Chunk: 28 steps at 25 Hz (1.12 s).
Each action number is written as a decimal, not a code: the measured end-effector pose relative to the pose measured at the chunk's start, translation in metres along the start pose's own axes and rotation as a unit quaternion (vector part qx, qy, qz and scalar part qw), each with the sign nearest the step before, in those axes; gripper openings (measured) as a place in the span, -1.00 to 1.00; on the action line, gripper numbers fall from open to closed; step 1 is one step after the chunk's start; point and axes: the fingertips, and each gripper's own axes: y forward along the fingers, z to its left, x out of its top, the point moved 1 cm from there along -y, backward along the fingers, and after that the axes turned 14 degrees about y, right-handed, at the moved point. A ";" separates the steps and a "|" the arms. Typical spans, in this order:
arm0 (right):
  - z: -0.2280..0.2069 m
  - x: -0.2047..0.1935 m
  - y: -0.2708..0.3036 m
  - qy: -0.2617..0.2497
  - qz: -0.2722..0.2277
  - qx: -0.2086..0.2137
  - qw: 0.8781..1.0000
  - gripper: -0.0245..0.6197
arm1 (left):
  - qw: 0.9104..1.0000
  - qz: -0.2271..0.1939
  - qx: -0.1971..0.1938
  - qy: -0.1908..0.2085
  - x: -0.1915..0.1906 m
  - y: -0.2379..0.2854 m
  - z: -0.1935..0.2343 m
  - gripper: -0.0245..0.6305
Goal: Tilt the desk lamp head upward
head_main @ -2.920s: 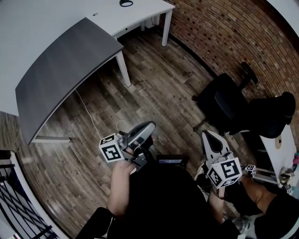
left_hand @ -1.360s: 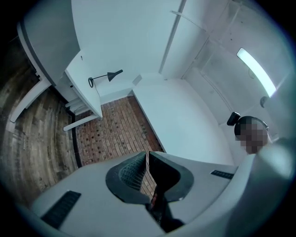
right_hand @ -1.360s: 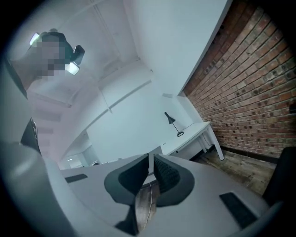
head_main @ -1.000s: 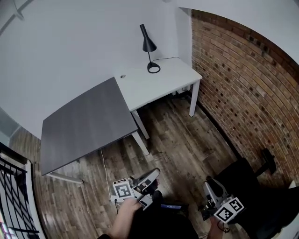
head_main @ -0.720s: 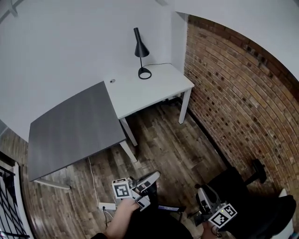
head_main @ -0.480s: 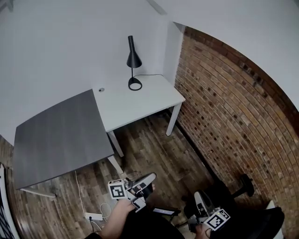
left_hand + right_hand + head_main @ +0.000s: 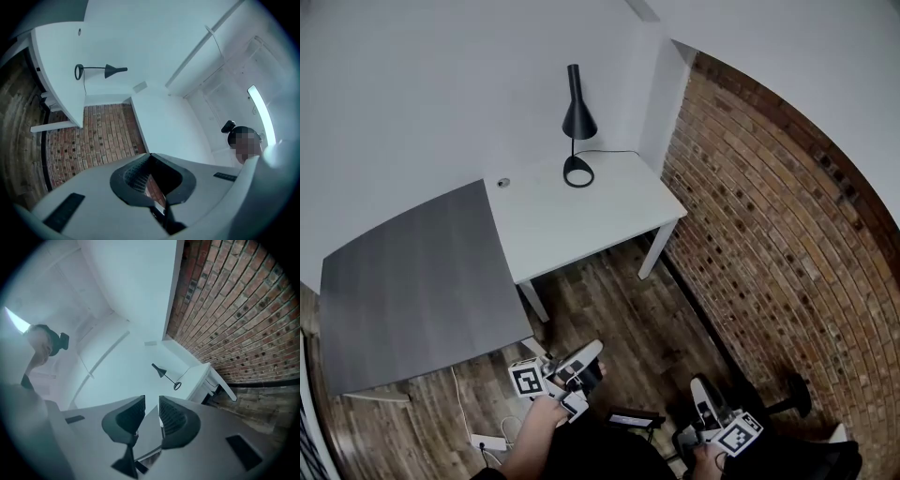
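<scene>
Fingers [image 7: 134, 178] of the left gripper [image 7: 592, 352] are lying closed against each other in that gripper's own view, with nothing between them. In the head view this gripper is sitting at the lower centre, carried by a hand [image 7: 546, 412], with its marker cube [image 7: 525, 378] toward the left. Just right of it, at the lower right edge, the right gripper [image 7: 701, 392] is showing. Its fingers [image 7: 174, 418] are standing a narrow gap apart and are gripping nothing.

Both grippers are hanging over the wooden floor [image 7: 619, 300], well apart from the furniture. A white power strip [image 7: 487, 441] is lying on that floor at the lower left, with a thin white cable curving up beside it.

Further off, a grey table [image 7: 403, 281] is filling the left of the frame and is butting against a white table [image 7: 600, 216] at the centre. A brick wall [image 7: 769, 225] is running down the right side.

Farthest away, in the upper centre, the desk lamp [image 7: 578, 122] is standing on the far part of the white table, close to the white back wall [image 7: 441, 84]. Its ring base is resting on the tabletop and its thin stem is rising upright. Its black cone head is pointing down toward the base. A dark cord is trailing from the base to the right along the table's far edge. A small round fitting [image 7: 503, 182] is sitting near the white table's far left corner.
</scene>
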 end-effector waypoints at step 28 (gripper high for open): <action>-0.123 0.216 0.177 0.083 0.085 0.092 0.989 -0.63 | 0.976 -0.008 0.161 0.147 0.062 0.183 0.106 -0.57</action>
